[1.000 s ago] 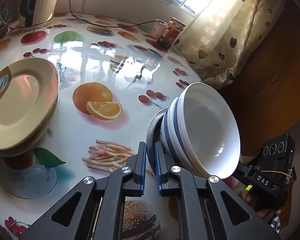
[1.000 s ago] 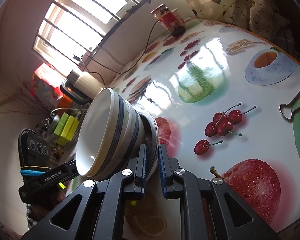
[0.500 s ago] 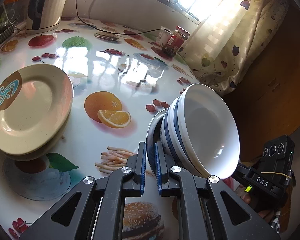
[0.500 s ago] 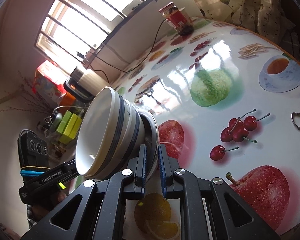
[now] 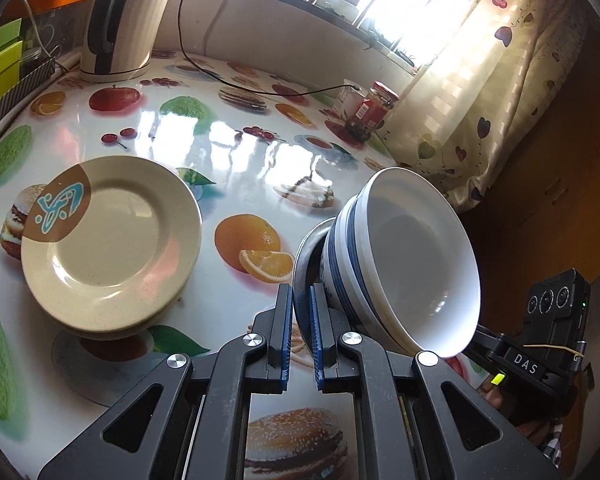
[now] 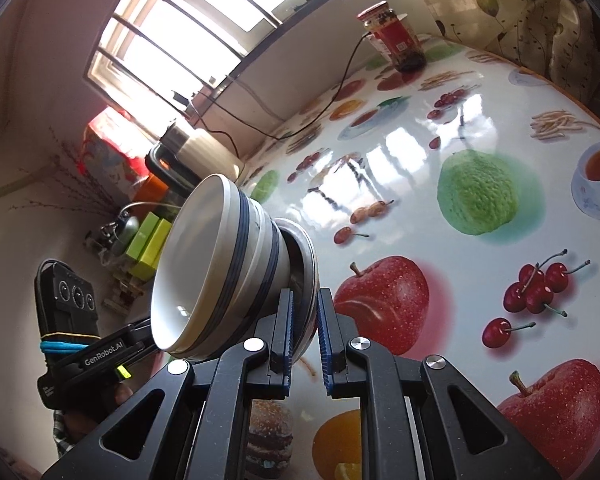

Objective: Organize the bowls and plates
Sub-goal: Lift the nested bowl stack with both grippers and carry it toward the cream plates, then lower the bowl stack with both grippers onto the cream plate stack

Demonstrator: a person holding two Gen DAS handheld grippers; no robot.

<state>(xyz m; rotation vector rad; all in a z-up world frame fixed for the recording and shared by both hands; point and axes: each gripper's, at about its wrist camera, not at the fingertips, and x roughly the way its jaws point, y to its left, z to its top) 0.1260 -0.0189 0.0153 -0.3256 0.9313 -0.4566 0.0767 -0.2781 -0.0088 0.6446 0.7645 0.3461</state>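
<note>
The stack of bowls point(image 5: 404, 268), white with blue bands and nested on a metal dish point(image 5: 306, 264), is carried between the two tongs, clear of the table point(image 5: 236, 160) and tipped so that the open mouths face sideways. The rim of the metal dish is pinched by the left gripper point(image 5: 301, 320), whose blue pads are closed down to a narrow slit on it; the opposite edge is pinched in the same way by the right gripper point(image 6: 304, 328), the bowls point(image 6: 216, 268) lying just left of its jaws. Compared with a second ago, the cream plates point(image 5: 108, 236) ahead and to the left of the left tongs are seen nearer the middle of that view, and the kettle point(image 5: 120, 28) beyond them is more fully shown; the load has been raised and brought across the table while both grips were kept unchanged. This is judged to be a transfer toward the plates, with setting down not yet done. The underside of the metal dish and the number of nested bowls cannot be made out with certainty. Of the person only part of a hand is seen, behind the opposite tool.
</note>
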